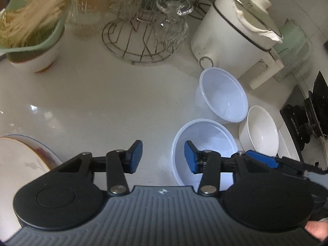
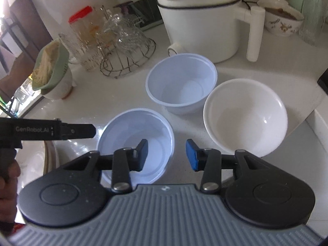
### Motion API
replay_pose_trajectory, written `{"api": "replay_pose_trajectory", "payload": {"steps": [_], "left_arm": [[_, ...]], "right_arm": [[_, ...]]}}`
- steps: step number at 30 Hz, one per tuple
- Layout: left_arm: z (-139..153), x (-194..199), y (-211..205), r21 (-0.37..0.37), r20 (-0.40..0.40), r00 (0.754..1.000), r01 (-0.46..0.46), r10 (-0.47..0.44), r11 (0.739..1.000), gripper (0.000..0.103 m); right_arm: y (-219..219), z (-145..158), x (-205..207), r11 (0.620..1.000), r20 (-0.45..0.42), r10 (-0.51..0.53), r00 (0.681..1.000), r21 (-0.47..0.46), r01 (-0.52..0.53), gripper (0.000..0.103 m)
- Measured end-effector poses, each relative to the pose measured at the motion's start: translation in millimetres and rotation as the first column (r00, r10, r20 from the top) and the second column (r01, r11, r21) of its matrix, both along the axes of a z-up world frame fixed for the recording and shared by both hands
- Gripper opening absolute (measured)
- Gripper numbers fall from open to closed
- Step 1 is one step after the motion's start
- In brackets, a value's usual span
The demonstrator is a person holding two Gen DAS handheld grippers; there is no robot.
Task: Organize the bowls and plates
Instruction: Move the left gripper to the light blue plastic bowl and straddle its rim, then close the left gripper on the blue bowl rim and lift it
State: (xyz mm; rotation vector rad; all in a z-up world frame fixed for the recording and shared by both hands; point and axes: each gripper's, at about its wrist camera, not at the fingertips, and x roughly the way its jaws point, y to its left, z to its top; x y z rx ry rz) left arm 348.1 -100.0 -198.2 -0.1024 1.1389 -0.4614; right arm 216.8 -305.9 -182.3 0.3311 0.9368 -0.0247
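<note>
Three empty bowls stand close together on the pale counter. The near translucent plastic bowl [image 1: 205, 135] [image 2: 131, 129] has both grippers at its rim. My left gripper [image 1: 163, 156] is open, with the bowl's left rim between its untouching pads. My right gripper [image 2: 167, 155] is open astride the right rim, also not touching. Behind stand a second plastic bowl [image 1: 221, 96] [image 2: 180, 82] and a white ceramic bowl [image 1: 262, 129] [image 2: 246, 116]. A patterned plate [image 1: 18, 160] lies at the near left.
A white electric pot [image 1: 231, 30] [image 2: 201, 20] stands behind the bowls. A wire rack with upturned glasses [image 1: 139, 39] [image 2: 125, 47] and a green colander of noodles [image 1: 30, 26] [image 2: 49, 67] fill the back left. A black stove [image 1: 307, 119] borders the right.
</note>
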Motion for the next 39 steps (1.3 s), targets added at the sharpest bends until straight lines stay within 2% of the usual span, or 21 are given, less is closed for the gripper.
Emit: {"api": "replay_pose_trajectory", "payload": {"steps": [2, 4, 6, 9, 12, 14, 18, 27, 39], "left_arm": [[-4.3, 3.1, -2.9, -0.001, -0.013, 1.000, -0.002, 0.002, 1.000, 0.044], [-7.1, 4.6, -5.6, -0.004, -0.033, 0.999, 0.006, -0.006, 1.000, 0.034], [-9.8, 4.8, -9.7, 0.003, -0.045, 0.999, 0.026, -0.026, 1.000, 0.028], [-13.5, 3.4, -12.7, 0.012, -0.063, 0.997, 0.045, -0.044, 0.999, 0.024], [-14.9, 0.9, -15.1, -0.003, -0.076, 0.995, 0.062, -0.062, 0.998, 0.024], [-14.2, -1.2, -15.2, 0.017, -0.064, 0.996, 0.062, -0.061, 0.998, 0.024], [-10.3, -0.9, -1.8, -0.013, -0.078, 0.997, 0.006, -0.007, 1.000, 0.024], [4.9, 5.3, 33.3, -0.026, -0.033, 0.995, -0.090, 0.089, 0.996, 0.024], [-6.2, 14.8, 46.9, 0.014, -0.034, 0.992, -0.120, 0.120, 0.993, 0.024]], "right_arm": [[0.6, -2.9, 2.6, 1.000, -0.008, 0.004, 1.000, 0.005, -0.004, 0.040], [1.4, -4.6, 4.5, 1.000, -0.015, 0.004, 1.000, 0.007, -0.004, 0.036], [2.5, -6.8, 6.3, 1.000, -0.027, 0.008, 1.000, 0.005, -0.008, 0.030], [2.2, -12.2, 8.5, 0.999, -0.055, 0.016, 0.998, 0.028, -0.015, 0.024], [4.1, -13.6, 8.0, 0.998, -0.059, 0.034, 0.998, 0.063, -0.030, 0.024], [8.5, -12.1, 8.8, 0.997, -0.057, 0.051, 0.997, 0.052, -0.048, 0.024], [12.6, -8.3, 11.8, 0.995, -0.048, 0.070, 0.996, 0.077, -0.066, 0.024], [35.6, 4.6, 32.0, 0.985, -0.003, 0.154, 0.988, 0.086, -0.153, 0.024], [54.4, 1.5, 51.3, 0.981, -0.014, 0.184, 0.983, 0.063, -0.183, 0.024]]}}
